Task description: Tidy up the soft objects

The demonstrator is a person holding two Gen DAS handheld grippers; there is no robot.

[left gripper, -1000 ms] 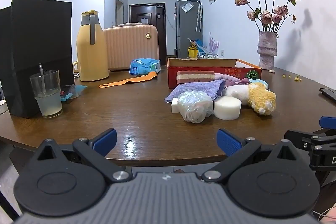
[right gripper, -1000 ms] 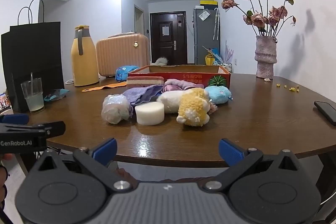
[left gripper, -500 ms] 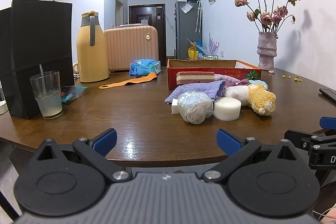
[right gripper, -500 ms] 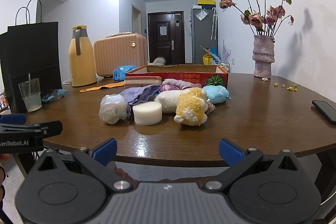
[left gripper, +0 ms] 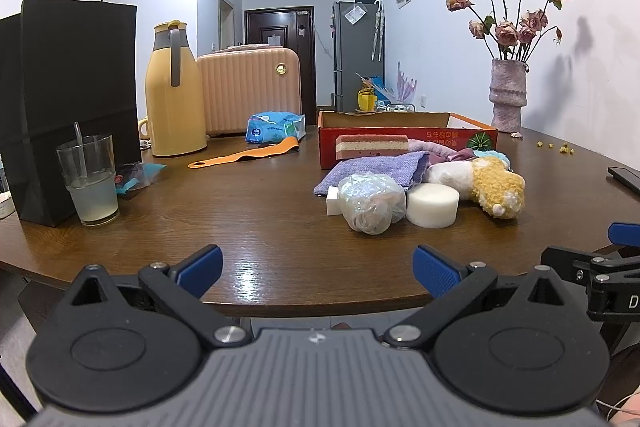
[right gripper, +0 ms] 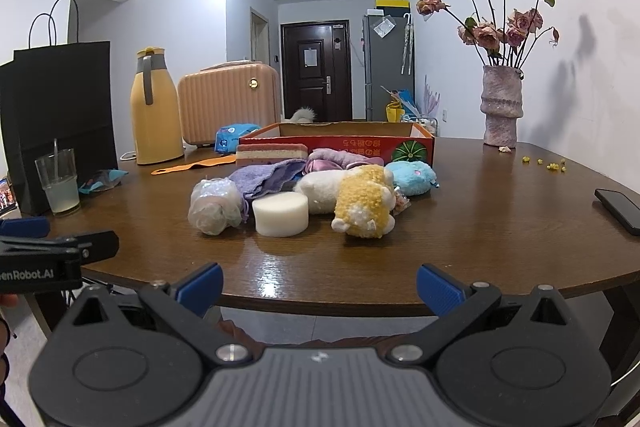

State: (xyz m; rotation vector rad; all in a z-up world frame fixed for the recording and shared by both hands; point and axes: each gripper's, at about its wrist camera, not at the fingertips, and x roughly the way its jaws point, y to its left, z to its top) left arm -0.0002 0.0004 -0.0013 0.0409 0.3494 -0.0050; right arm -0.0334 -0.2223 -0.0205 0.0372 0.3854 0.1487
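Left gripper (left gripper: 318, 269): jaws wide apart, holding nothing, at the near table (left gripper: 248, 219) edge. Right gripper (right gripper: 318, 285): likewise spread wide, empty. Ahead of both, well apart: wrapped bundle (left gripper: 370, 203) touching white sponge (left gripper: 432, 205); yellow plush (right gripper: 366, 201), purple cloth (left gripper: 374, 171), blue plush (right gripper: 412, 177) behind. Red box (right gripper: 380, 143) farthest, striped sponge (left gripper: 370, 147) against its front.

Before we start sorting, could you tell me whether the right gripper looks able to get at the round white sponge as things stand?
Probably yes. The right gripper is open at the table edge, and the round white sponge stands at the front of the pile with only bare table before it.
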